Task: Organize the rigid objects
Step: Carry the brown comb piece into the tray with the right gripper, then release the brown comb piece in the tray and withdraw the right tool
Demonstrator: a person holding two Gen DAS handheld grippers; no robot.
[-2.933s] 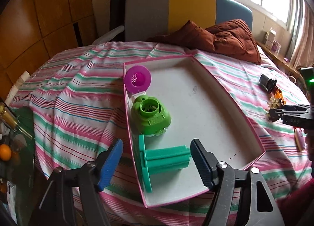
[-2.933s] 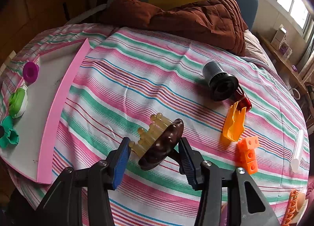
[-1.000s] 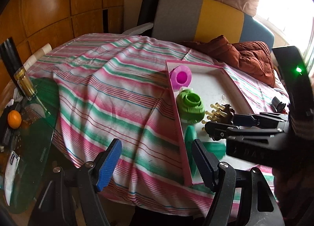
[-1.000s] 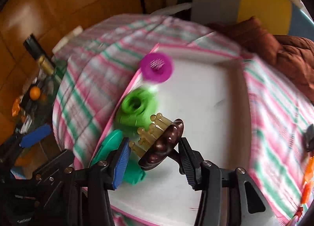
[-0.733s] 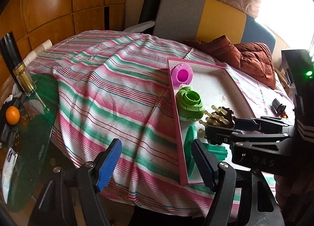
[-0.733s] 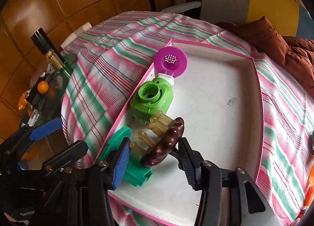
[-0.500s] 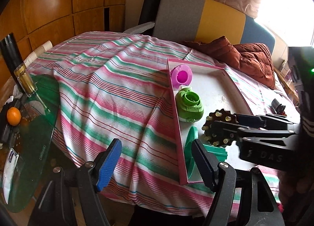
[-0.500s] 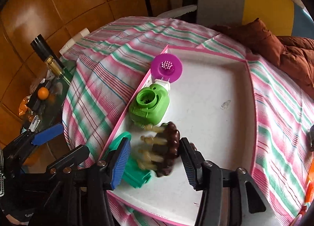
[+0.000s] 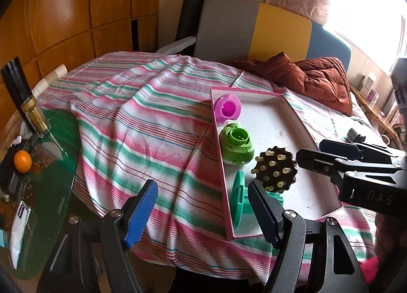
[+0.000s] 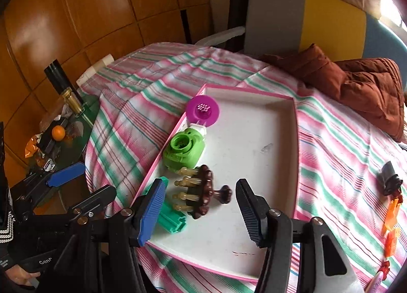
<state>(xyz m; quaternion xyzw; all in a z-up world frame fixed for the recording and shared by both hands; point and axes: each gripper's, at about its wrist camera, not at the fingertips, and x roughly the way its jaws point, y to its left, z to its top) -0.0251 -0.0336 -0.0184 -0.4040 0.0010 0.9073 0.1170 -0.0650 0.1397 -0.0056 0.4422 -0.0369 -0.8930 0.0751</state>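
A round table under a pink, green and white striped cloth (image 10: 142,114) stands before wood-panelled walls and a chair with a grey, yellow and blue back (image 10: 305,20); on the cloth lies a pink-rimmed white tray (image 10: 295,140). The right gripper (image 10: 201,210) hangs over the tray's near left part, its jaws opening, and the brown scalp-massage brush (image 10: 203,195) lies between them on the tray floor with neither pad pressing on it. The brush rests on its side, its pale prongs pointing left toward the tray's rim and its knob handle toward the black pad. Just left of it, partly under the blue pad, lies a teal plastic spool (image 10: 170,220). Just beyond the brush sits a green toy camera (image 10: 184,151), and past that a purple round strainer (image 10: 202,110), both along the tray's left wall. The left gripper (image 9: 201,212) hovers off the table's near edge, its jaws standing wide with nothing between them; its black pad overlaps the tray's near corner in its own view. To the right on the cloth lie a black cylindrical piece (image 10: 389,178) and orange blocks (image 10: 391,224). A rust-brown quilted jacket (image 10: 356,81) is heaped at the far side. On a green glass side table (image 9: 45,165) to the left stand a dark bottle (image 9: 24,97) and an orange (image 9: 23,161).
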